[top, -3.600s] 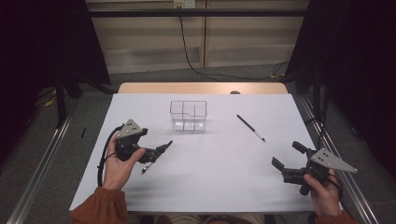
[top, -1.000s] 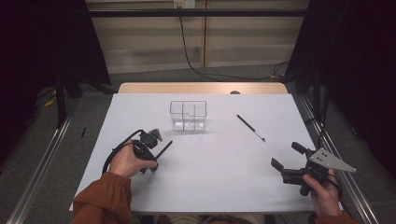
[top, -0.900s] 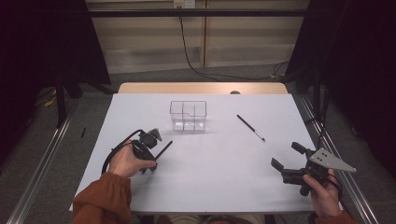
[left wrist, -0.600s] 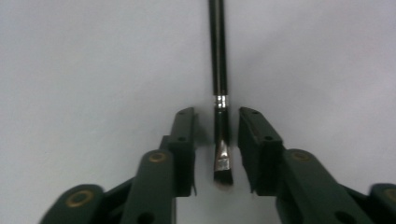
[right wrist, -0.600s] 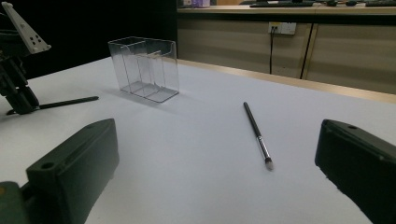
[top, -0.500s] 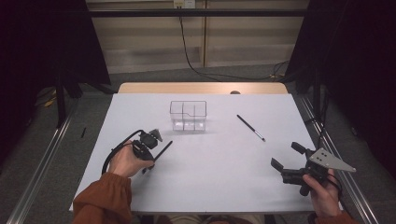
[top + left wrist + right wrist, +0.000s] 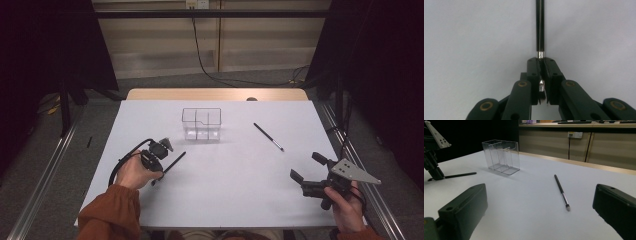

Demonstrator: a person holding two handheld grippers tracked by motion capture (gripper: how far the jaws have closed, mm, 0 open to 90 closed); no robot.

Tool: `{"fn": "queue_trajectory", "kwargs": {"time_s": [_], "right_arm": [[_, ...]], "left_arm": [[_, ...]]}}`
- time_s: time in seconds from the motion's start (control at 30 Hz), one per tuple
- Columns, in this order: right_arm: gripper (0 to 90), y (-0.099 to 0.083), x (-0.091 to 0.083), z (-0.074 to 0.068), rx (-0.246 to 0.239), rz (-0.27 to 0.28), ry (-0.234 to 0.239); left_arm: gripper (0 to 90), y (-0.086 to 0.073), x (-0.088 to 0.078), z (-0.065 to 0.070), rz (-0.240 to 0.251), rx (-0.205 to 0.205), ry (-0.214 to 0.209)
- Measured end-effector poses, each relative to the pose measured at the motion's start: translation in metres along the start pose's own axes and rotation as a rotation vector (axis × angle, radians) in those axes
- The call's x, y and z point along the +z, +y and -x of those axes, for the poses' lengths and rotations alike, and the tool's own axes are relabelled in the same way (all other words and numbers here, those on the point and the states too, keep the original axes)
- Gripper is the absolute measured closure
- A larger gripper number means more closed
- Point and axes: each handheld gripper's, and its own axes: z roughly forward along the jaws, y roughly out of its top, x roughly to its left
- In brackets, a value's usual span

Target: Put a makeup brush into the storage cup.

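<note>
A slim black brush [image 7: 175, 161] with a silver ferrule lies on the white table [image 7: 240, 200] at the front left. My left gripper [image 7: 158, 175] points down at its near end. In the left gripper view the jaws have just been closing and now clamp the ferrule, with the left gripper [image 7: 542, 62] shut on the brush [image 7: 540, 27], whose handle runs away from me. A second black brush [image 7: 268, 136] lies loose right of centre, also seen as the brush [image 7: 561, 188] ahead of my right gripper [image 7: 540, 202]. The right gripper [image 7: 307, 167] is held open and holds nothing at the front right.
A clear plastic organiser [image 7: 201, 123] with compartments stands upright at the middle back of the table; the right gripper view has the organiser [image 7: 501, 157] to the left. That view also has the left gripper [image 7: 431, 176] and its brush [image 7: 461, 174] far left.
The left gripper's jaws have drawn together on the brush's end. Several seconds ago that gripper was held higher and open. The right gripper has stayed put.
</note>
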Motion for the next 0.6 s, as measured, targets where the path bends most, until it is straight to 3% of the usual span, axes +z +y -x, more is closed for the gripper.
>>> {"fn": "queue_trajectory", "kwargs": {"time_s": [0.4,0.6], "right_arm": [[0.0,0.0,0.0,0.0,0.001,0.001,-0.003],[0.0,0.0,0.0,0.001,0.002,0.0,0.0]], "left_arm": [[83.9,-0.009,-0.003,-0.008,0.065,-0.03,-0.061],[83.9,-0.013,-0.01,-0.008,0.113,-0.03,-0.054]]}}
